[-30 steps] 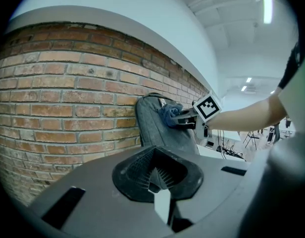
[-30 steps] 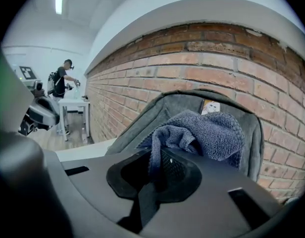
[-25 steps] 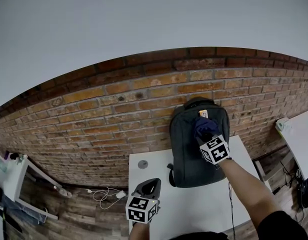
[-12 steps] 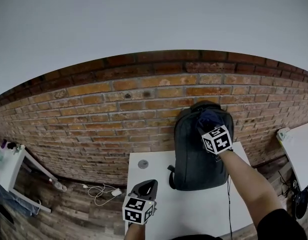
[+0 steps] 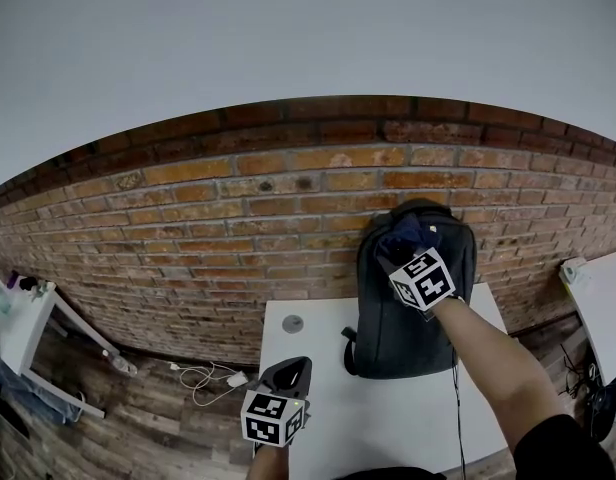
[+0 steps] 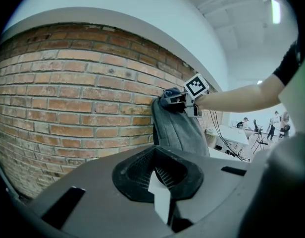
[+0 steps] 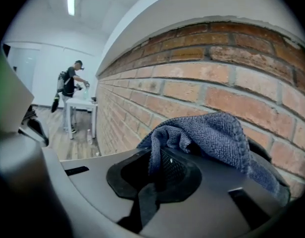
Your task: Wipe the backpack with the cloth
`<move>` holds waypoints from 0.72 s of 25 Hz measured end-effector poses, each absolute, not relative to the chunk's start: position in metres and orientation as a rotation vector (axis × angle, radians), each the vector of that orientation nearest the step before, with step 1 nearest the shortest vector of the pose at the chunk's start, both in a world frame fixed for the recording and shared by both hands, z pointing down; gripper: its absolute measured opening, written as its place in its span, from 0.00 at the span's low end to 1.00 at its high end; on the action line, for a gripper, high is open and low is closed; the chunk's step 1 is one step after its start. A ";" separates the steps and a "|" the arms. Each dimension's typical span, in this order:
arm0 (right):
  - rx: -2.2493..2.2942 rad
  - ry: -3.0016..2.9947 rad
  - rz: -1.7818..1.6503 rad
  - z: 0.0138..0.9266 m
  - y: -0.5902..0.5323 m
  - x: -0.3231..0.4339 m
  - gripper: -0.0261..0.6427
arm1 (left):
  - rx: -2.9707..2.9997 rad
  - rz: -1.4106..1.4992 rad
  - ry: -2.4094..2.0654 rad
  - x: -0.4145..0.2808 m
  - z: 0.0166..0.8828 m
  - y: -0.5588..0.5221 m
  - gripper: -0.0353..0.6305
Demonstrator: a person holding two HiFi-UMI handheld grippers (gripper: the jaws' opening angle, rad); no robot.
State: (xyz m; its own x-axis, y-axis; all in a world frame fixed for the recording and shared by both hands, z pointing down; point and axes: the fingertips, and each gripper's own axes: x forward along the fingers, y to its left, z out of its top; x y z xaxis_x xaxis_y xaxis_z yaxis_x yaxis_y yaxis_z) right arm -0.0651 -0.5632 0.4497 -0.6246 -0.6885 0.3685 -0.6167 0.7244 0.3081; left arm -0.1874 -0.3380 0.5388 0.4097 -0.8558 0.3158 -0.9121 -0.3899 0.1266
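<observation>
A dark grey backpack (image 5: 418,313) stands upright on a white table (image 5: 323,358), leaning against the brick wall (image 5: 218,238). My right gripper (image 5: 402,254) is shut on a blue-grey cloth (image 5: 401,234) and presses it onto the backpack's top left corner. In the right gripper view the cloth (image 7: 217,135) drapes over the jaws of the right gripper (image 7: 160,175), close to the bricks. My left gripper (image 5: 295,367) hovers over the table's front left, shut and holding nothing. The left gripper view shows the backpack (image 6: 179,130), the cloth (image 6: 170,96) and the left gripper (image 6: 158,176).
A small round disc (image 5: 293,323) lies on the table at the back left. White cables (image 5: 203,380) lie on the wooden floor. Other white tables stand at the far left (image 5: 18,333) and far right (image 5: 600,288). A person (image 7: 69,83) stands far off beside a table.
My right gripper carried the cloth from the upper front of the backpack up to its top, then slightly left. The left gripper stayed put.
</observation>
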 end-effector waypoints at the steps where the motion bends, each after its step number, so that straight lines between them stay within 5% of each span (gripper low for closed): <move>1: 0.932 -2.453 -0.240 0.456 -0.556 -0.072 0.08 | 2.389 0.288 -1.543 -0.187 0.539 -0.338 0.03; 18: 0.731 -2.447 -0.022 0.542 -0.478 -0.068 0.08 | 2.402 0.287 -1.542 -0.187 0.536 -0.338 0.03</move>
